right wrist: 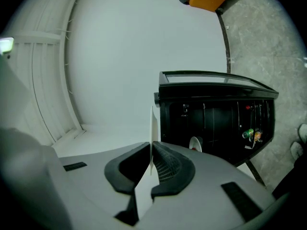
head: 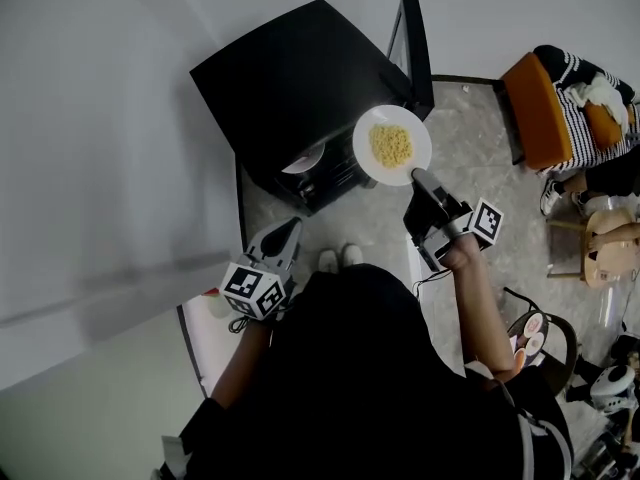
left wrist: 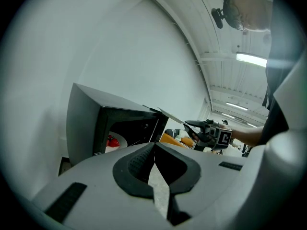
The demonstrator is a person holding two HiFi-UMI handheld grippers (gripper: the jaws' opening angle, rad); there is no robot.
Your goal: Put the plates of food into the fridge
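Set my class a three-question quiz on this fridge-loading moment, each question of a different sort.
1. Multiple choice: what does the right gripper clamp?
A) the rim of the white plate of yellow food
B) the fridge door
C) nothing
2. True or false: a plate with red food already sits inside the open black fridge.
3. Fill the gap: the left gripper has its jaws ____, with nothing between them.

Key: 1 A; 2 true; 3 shut.
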